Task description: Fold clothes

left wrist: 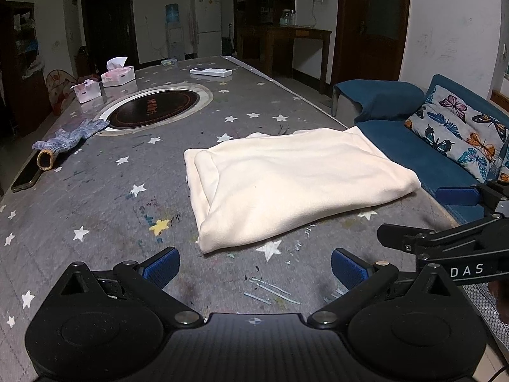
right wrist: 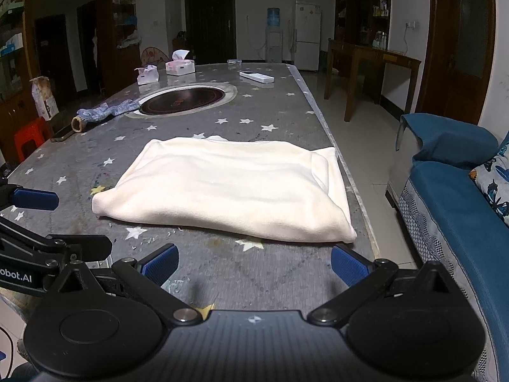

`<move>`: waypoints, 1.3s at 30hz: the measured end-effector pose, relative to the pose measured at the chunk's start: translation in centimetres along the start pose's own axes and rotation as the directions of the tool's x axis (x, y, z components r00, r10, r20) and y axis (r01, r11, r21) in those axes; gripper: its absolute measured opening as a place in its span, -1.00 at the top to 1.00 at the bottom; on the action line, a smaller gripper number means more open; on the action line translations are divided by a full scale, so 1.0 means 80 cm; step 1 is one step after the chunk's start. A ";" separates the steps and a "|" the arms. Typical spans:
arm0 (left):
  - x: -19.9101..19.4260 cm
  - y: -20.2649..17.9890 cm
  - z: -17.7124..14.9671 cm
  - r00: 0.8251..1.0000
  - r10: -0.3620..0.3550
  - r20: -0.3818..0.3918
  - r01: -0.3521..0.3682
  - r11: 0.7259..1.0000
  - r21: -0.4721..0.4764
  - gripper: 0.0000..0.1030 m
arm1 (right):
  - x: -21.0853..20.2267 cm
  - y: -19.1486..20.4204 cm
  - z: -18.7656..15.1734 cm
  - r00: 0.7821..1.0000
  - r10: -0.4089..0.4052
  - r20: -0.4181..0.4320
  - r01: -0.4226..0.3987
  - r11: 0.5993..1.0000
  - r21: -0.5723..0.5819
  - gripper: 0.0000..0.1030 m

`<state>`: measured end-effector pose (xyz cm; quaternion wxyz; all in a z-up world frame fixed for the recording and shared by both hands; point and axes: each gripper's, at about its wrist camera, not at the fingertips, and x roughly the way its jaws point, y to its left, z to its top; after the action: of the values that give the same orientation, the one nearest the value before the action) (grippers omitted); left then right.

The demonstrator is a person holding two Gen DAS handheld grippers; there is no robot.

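On table (right wrist: pixel 79 165): cream garment (right wrist: pixel 229 187) lies folded, corner near edge. Left gripper (left wrist: pixel 254 265), right gripper (right wrist: pixel 254 262) both spread wide, empty. Risk: snagged layer undoes fold.

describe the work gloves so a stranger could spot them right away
Start at the long grey star-patterned table and find the dark round cooktop set into it. The work gloves lie just left of it: blue-grey speckled knit with a tan cuff, unlike the pink tissue boxes behind.
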<state>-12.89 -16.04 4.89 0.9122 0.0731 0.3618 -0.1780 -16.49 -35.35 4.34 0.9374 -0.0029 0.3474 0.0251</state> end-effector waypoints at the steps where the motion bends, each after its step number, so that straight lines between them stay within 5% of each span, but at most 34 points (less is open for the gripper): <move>1: 0.001 0.000 0.001 1.000 0.000 -0.001 0.000 1.000 0.001 -1.00 | 0.001 0.000 0.001 1.000 0.001 -0.001 -0.001 1.000 0.000 -1.00; 39: 0.019 0.005 0.017 1.000 0.012 -0.023 -0.012 1.000 0.003 -1.00 | 0.024 -0.002 0.020 1.000 0.011 -0.026 -0.011 1.000 -0.004 -1.00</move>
<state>-10.82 -16.46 4.85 0.9089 0.0787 0.3717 -0.1721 -13.99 -35.38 4.26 0.9326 -0.0032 0.3597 0.0307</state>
